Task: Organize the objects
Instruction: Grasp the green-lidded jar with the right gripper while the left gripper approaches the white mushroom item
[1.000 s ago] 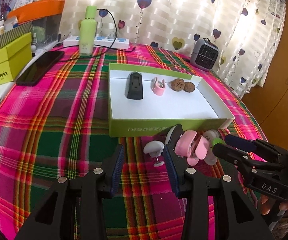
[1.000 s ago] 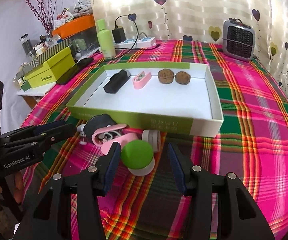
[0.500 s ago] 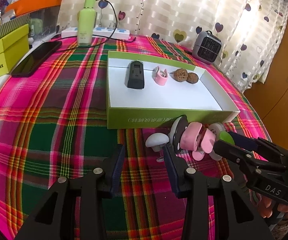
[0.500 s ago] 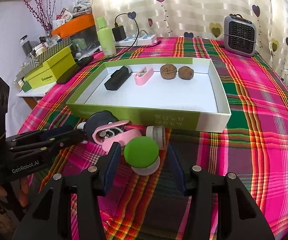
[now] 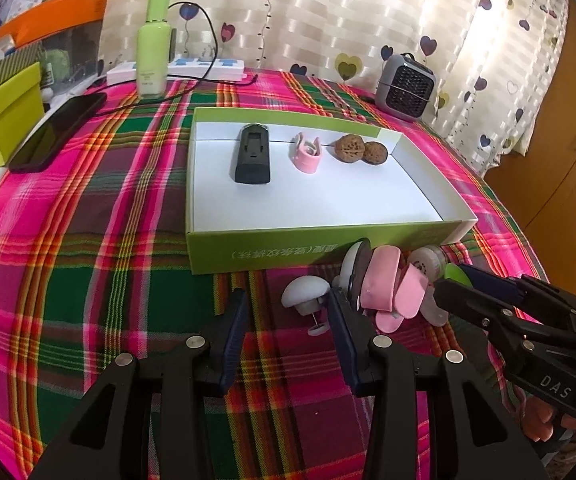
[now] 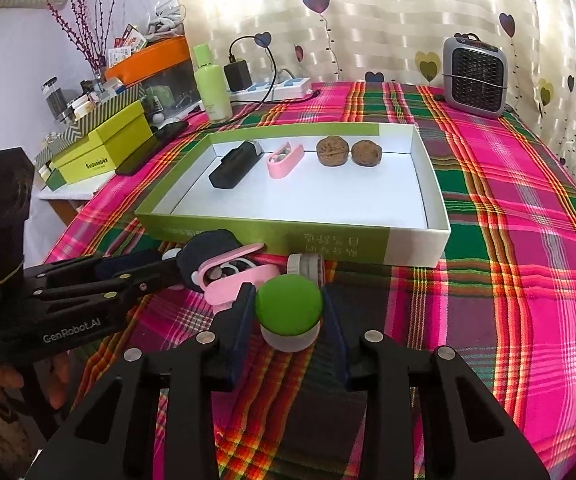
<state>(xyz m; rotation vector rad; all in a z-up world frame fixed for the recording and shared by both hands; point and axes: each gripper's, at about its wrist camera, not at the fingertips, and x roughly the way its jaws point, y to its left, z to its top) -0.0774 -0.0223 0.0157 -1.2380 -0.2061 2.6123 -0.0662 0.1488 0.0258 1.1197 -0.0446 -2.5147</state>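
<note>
Right tongs [image 6: 288,312] closing around green-topped piece [image 6: 290,308]; left tongs [image 5: 285,320] narrow, empty, near box's front wall [image 5: 288,248].

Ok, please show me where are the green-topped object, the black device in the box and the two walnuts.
green-topped object [image 6: 290,306], right wrist view, its green dome.
black device [image 6: 233,165], right wrist view, its top face.
walnuts [image 6: 332,152], right wrist view, the left one's shell.

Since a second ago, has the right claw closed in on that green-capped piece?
Yes. The right claw is closing: its fingers now sit against the green-capped piece, which stays put before the box's front wall.
</note>
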